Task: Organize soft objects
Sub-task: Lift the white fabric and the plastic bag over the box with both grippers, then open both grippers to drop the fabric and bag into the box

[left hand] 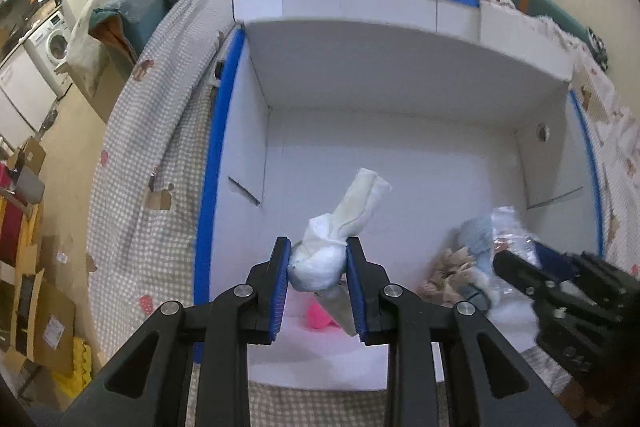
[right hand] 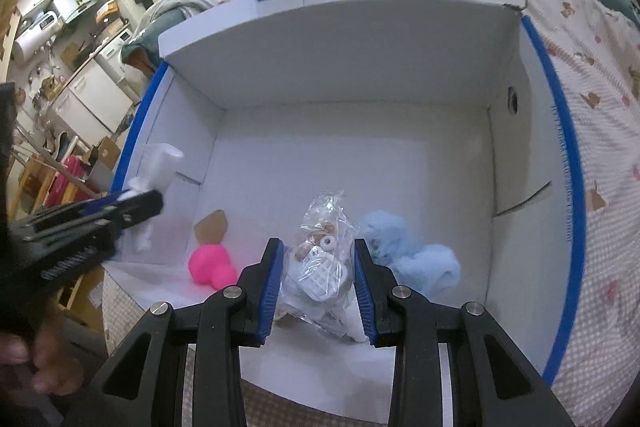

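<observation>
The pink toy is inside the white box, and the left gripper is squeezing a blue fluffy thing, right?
Not quite. The left gripper squeezes a white rolled cloth, not a blue one, as the left wrist view shows. The blue fluffy thing lies in the white box. The pink toy is inside too.

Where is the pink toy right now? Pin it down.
The pink toy lies on the white box floor, front left in the right wrist view, beside the clear plastic bag and just before a tan object.
</observation>
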`<control>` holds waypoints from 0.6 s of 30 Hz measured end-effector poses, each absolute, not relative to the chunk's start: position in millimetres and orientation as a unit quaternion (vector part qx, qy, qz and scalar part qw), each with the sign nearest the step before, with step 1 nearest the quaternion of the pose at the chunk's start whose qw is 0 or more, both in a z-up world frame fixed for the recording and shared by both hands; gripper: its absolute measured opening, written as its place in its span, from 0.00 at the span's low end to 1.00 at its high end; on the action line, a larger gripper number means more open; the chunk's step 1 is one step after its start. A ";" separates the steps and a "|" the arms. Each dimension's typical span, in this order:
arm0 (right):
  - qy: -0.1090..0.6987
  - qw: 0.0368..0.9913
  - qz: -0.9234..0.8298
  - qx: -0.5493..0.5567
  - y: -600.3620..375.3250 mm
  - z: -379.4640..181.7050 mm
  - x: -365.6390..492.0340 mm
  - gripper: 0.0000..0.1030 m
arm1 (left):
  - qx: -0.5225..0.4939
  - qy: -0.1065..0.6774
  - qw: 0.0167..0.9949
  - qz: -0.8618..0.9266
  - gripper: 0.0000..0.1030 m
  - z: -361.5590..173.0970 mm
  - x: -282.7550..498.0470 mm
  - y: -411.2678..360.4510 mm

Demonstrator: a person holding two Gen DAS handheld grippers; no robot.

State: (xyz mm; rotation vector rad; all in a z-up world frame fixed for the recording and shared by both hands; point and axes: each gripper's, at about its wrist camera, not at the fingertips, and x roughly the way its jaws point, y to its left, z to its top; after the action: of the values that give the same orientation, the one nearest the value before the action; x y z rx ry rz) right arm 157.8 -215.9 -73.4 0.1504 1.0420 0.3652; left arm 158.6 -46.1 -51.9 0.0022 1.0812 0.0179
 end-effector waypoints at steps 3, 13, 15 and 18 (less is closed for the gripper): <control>0.501 0.844 0.180 0.067 -210.5 -77.5 159.8 0.35 | -0.028 0.534 0.845 0.006 0.24 -66.1 163.1 -40.5; 0.499 0.840 0.205 0.055 -194.6 -81.8 159.9 0.35 | -0.008 0.507 0.862 0.006 0.24 -69.4 165.6 -48.7; 0.503 0.838 0.204 0.058 -196.0 -84.4 161.5 0.35 | -0.002 0.505 0.863 0.004 0.24 -68.8 165.2 -49.8; 0.508 0.835 0.201 0.065 -199.0 -86.0 162.8 0.35 | -0.007 0.513 0.859 0.004 0.24 -70.9 166.1 -48.9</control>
State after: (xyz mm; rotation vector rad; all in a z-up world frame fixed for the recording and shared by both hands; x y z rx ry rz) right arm 162.8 -199.0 -86.0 0.1378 1.0752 0.4257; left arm 166.1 -48.9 -70.9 -0.0151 1.0763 0.0078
